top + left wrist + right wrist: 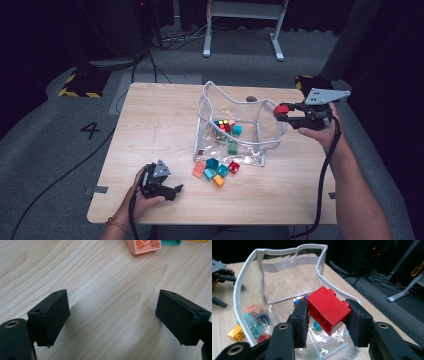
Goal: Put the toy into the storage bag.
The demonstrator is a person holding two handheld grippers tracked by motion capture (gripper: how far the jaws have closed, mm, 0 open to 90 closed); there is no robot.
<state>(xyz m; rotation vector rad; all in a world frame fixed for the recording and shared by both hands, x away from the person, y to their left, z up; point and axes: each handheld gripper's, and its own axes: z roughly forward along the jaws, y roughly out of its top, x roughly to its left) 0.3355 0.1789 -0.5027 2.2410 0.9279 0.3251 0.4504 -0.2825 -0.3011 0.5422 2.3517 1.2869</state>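
The red block [327, 310] is a small toy brick with round bumps on one side. It is tipped at a slant, up in the air, and soft black pads squeeze it from both sides. It hangs just over the rim of the clear bag [207, 107], at the bag's 3 o'clock side. The bag is see-through with a white edge. It stands open in the middle of the table, with colourful blocks inside.
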